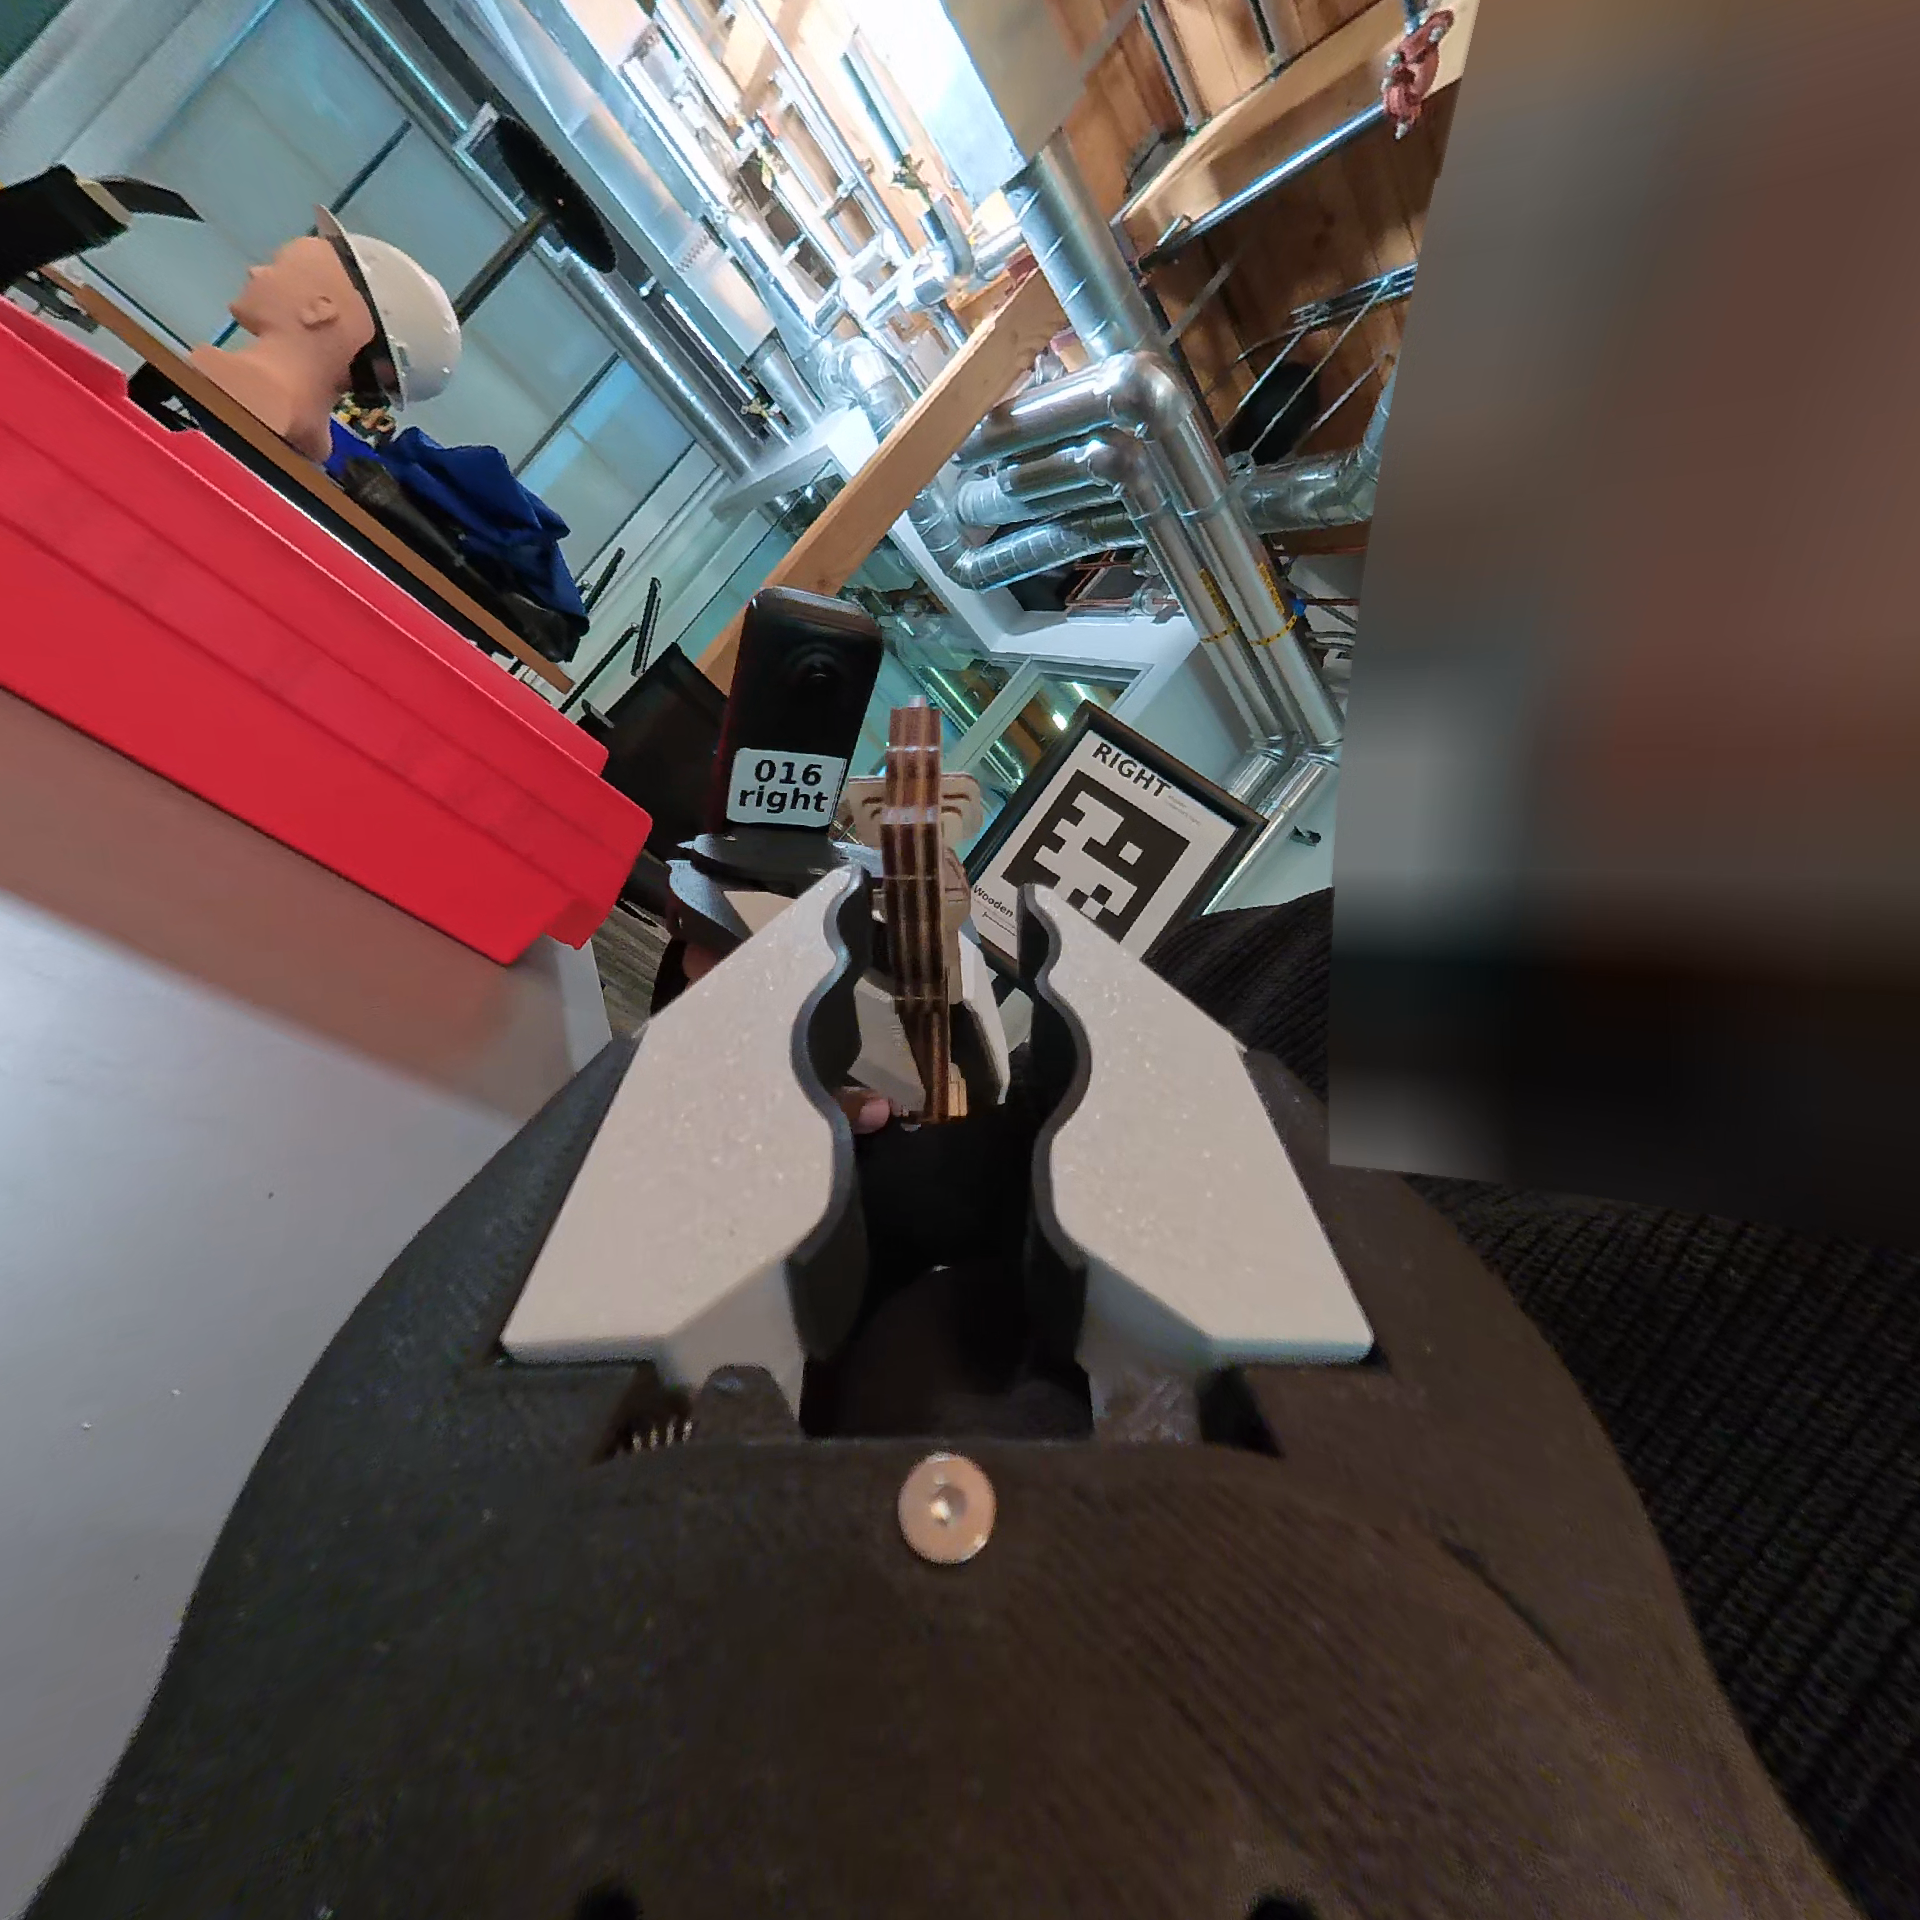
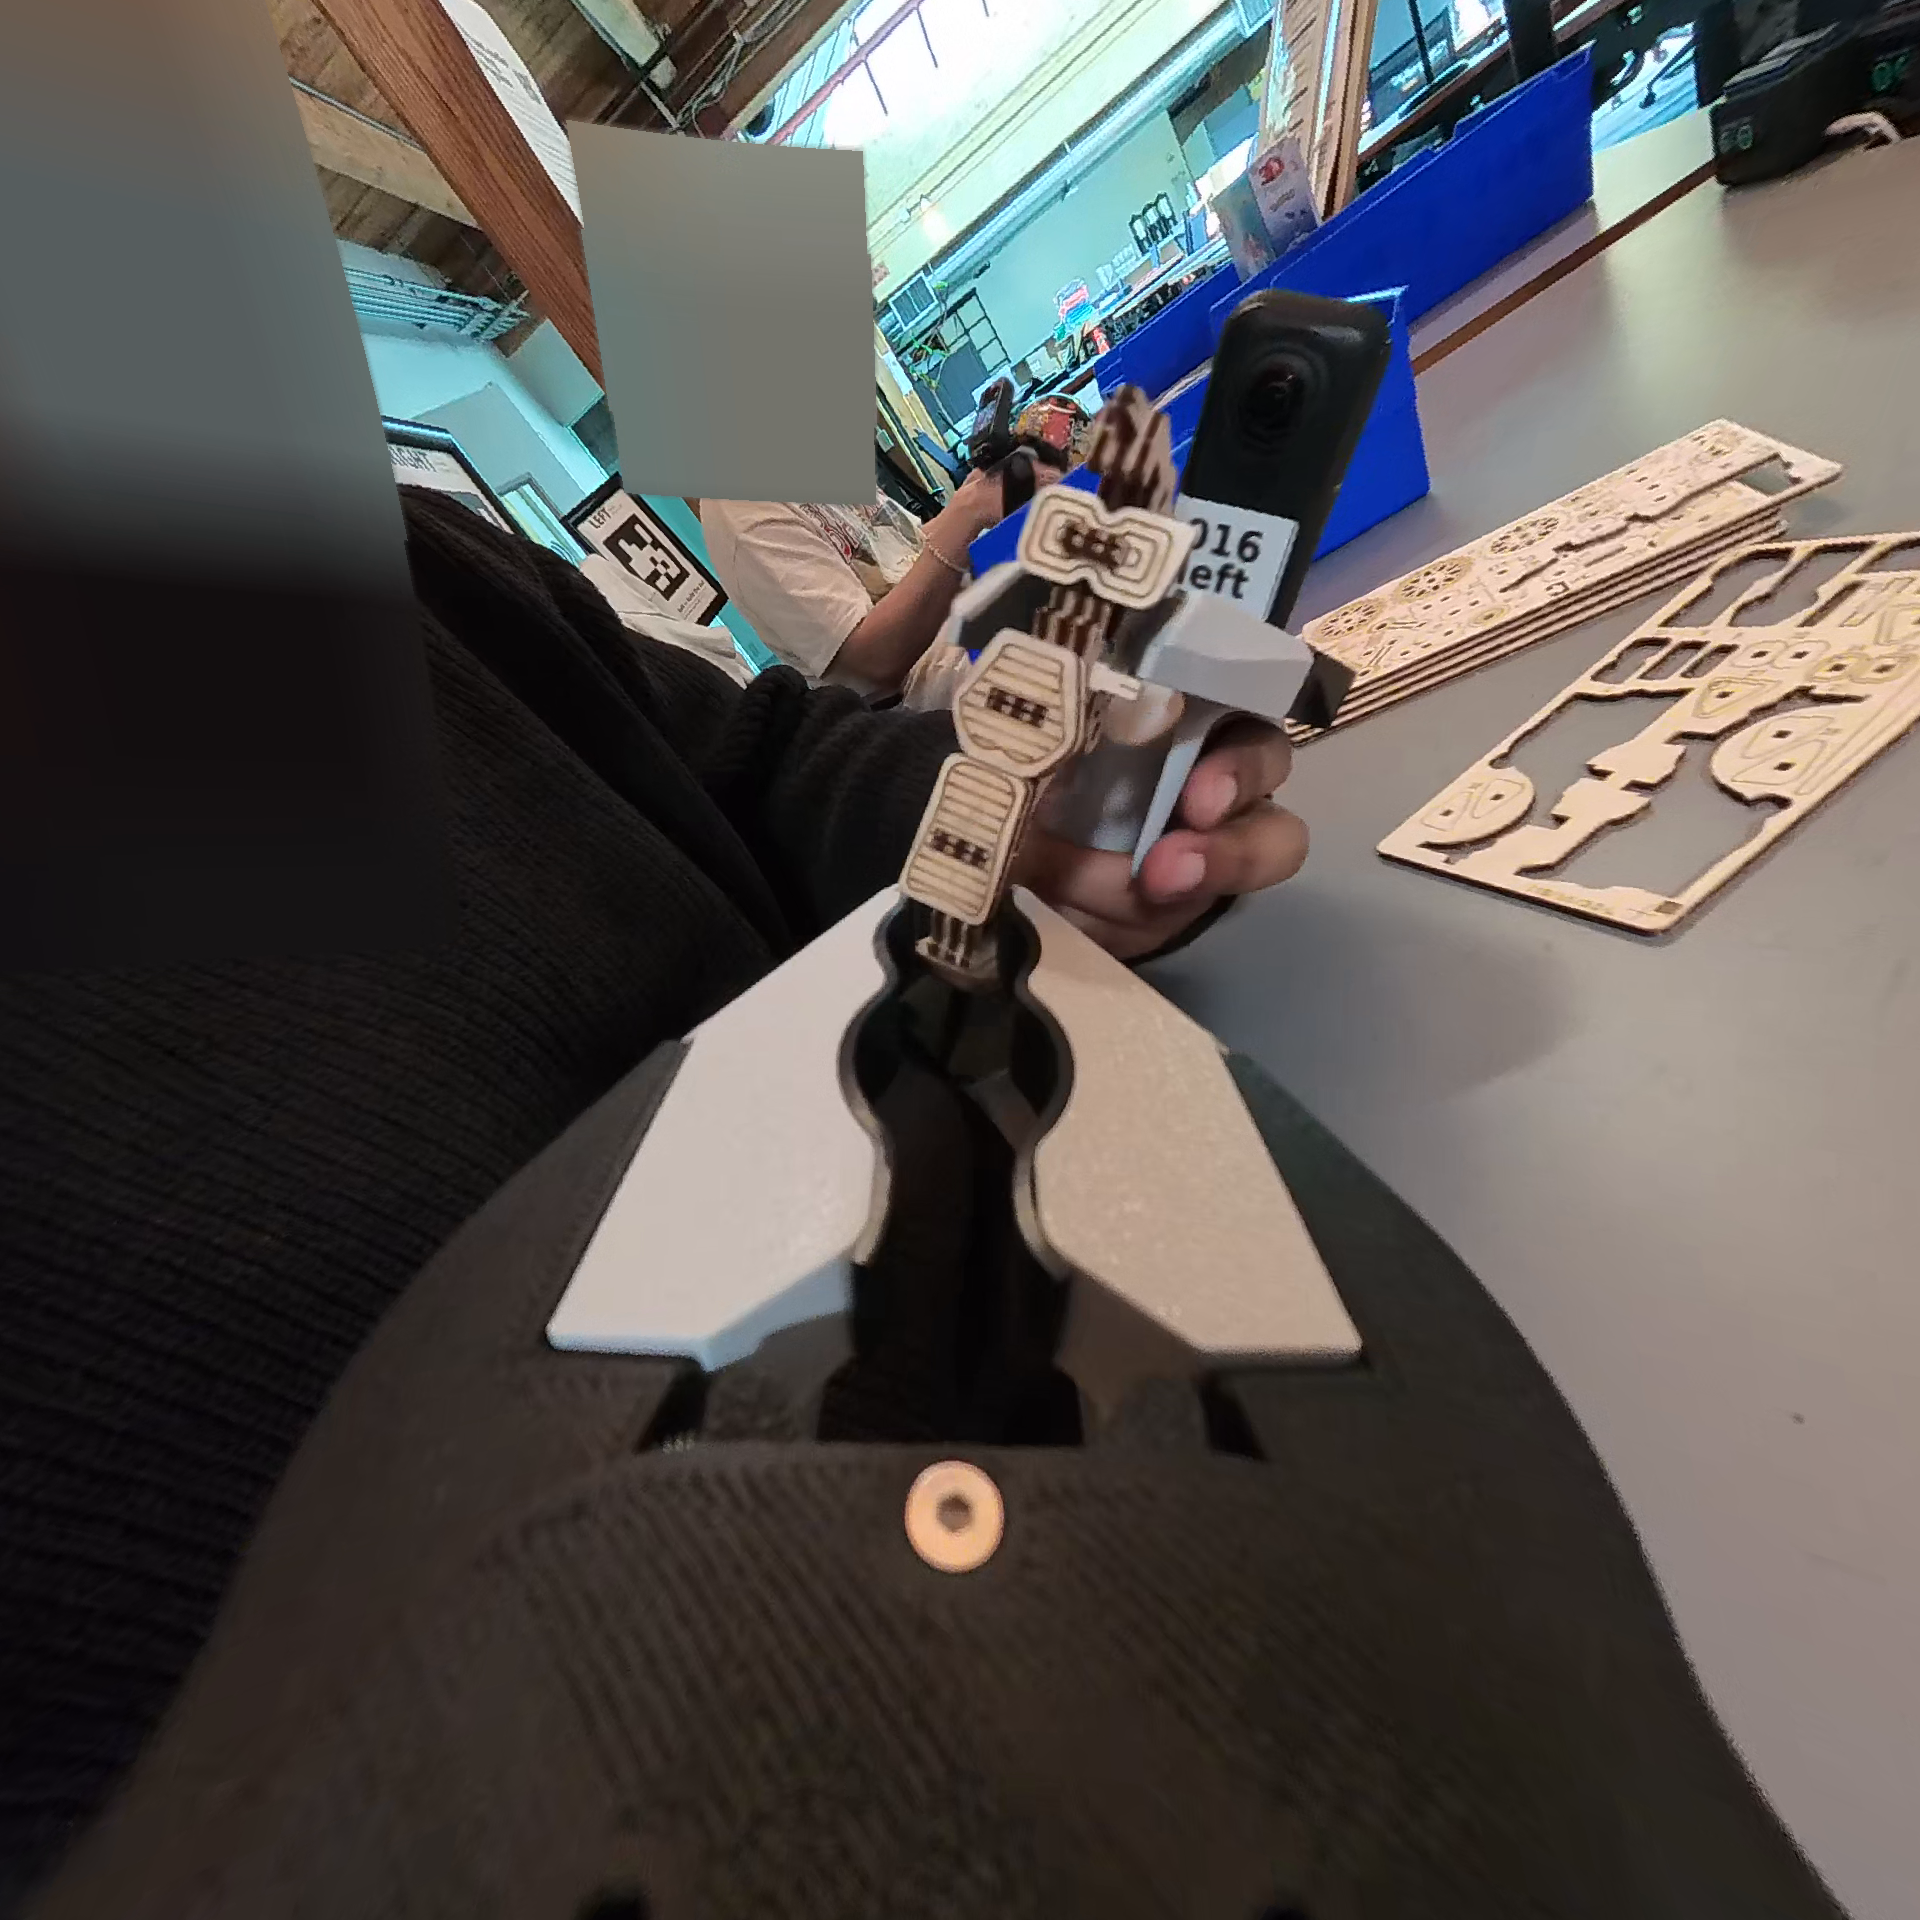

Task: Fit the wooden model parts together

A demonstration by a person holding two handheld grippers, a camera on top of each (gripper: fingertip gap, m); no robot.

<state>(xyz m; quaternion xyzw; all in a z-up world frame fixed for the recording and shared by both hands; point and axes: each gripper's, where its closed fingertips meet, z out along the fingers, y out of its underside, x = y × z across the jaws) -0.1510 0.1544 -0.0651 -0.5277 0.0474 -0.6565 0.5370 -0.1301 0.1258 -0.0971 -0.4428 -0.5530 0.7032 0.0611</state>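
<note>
The wooden model is a layered spine with three engraved light cross plates, held upright in the air. My right gripper is shut on its lower end. In the left wrist view the model shows edge-on. My left gripper is open, its grey fingers either side of the spine with a gap on the right. In the right wrist view the left gripper straddles the model near its middle plate, held by a hand. The right gripper's fingers show behind the model.
A stack of wooden part sheets and a punched-out sheet lie on the grey table. Blue bins stand behind. A red bin sits at left, a framed marker card ahead. A dark sleeve fills the left. Spacing between my two grippers at the tips: around 5 cm.
</note>
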